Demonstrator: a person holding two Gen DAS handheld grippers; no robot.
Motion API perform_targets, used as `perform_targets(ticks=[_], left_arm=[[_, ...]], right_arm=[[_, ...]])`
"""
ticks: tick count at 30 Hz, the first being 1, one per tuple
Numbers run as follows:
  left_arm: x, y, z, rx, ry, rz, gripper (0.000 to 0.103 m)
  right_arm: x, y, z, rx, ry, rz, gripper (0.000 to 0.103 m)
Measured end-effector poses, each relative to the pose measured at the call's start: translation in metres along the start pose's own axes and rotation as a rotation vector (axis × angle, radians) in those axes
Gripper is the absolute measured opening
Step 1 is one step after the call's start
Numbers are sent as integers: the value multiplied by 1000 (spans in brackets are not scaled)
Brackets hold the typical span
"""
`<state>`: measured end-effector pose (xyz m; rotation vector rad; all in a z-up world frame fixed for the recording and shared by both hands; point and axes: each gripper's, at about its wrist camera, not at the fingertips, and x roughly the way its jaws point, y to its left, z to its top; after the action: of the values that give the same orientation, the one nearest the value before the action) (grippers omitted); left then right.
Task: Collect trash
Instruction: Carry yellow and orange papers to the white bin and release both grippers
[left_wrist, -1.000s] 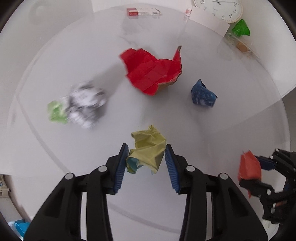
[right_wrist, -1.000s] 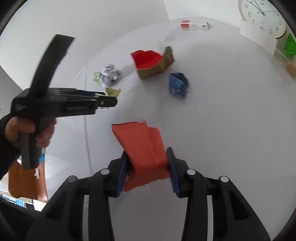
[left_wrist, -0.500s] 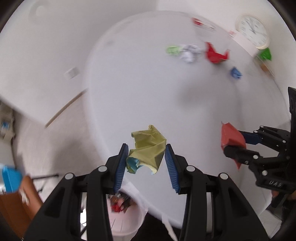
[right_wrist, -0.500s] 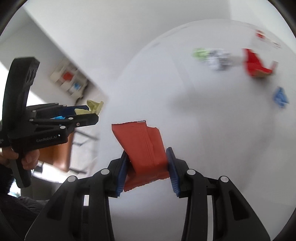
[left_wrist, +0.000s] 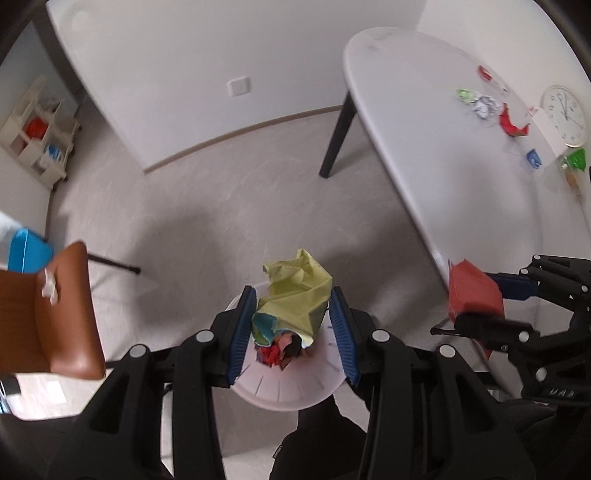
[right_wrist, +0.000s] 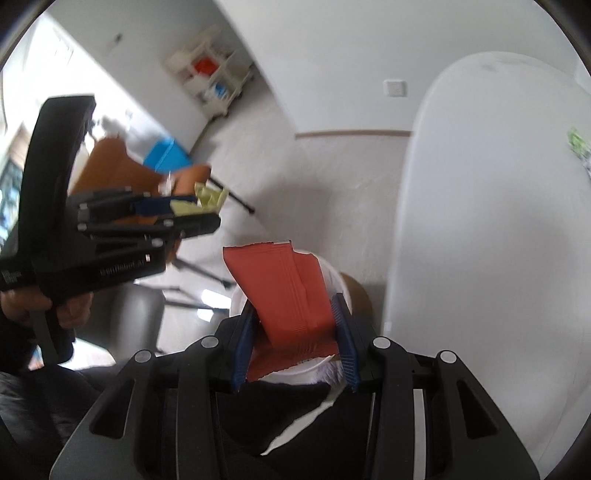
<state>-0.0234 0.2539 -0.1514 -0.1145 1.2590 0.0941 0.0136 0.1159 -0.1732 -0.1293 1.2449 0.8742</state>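
My left gripper (left_wrist: 291, 299) is shut on a crumpled yellow-green paper (left_wrist: 295, 291), hanging over a white trash bin (left_wrist: 295, 387) with coloured scraps inside. My right gripper (right_wrist: 295, 310) is shut on a flat orange-red wrapper (right_wrist: 284, 284), with the bin's white rim (right_wrist: 295, 371) just behind it. In the left wrist view the right gripper (left_wrist: 480, 299) and its wrapper (left_wrist: 472, 291) hang at the table's near edge. In the right wrist view the left gripper (right_wrist: 207, 206) is at the left, held by a hand (right_wrist: 70, 306). More trash lies far off on the white table (left_wrist: 461, 177): a red carton (left_wrist: 511, 123), a white wad (left_wrist: 484, 105), a blue wad (left_wrist: 533, 158).
A brown chair (left_wrist: 62, 314) stands left of the bin. The table's black leg (left_wrist: 336, 136) stands on the grey floor (left_wrist: 221, 206). A clock (left_wrist: 563, 114) leans at the table's far side. A cream shelf cart (left_wrist: 37, 129) stands by the wall.
Both grippers have swung off the table with their trash still gripped, from above the tabletop to over the bin on the floor. The views have rolled, and the table now lies at the right.
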Motion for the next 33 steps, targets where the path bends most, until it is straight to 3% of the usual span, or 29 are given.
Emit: perform_targets(ticks=[6, 11, 15, 17, 20, 29, 33], left_arm=[[11, 36, -28, -87, 28, 7, 40], [16, 63, -48, -144, 39, 28, 40], [25, 78, -57, -182, 65, 45, 40], [28, 81, -60, -195, 75, 46, 40], [32, 83, -63, -205, 82, 39, 40], [43, 68, -60, -172, 96, 5, 40], [54, 58, -60, -149, 113, -21, 40]], right_arm=[[54, 24, 12, -73, 91, 7, 40], [108, 50, 0, -192, 168, -4, 43], [147, 49, -7, -160, 253, 18, 81], [153, 51, -10, -140, 274, 25, 86], [142, 53, -9, -149, 247, 17, 97], [54, 76, -3, -256, 124, -50, 100], [23, 69, -6, -218, 74, -70, 100]])
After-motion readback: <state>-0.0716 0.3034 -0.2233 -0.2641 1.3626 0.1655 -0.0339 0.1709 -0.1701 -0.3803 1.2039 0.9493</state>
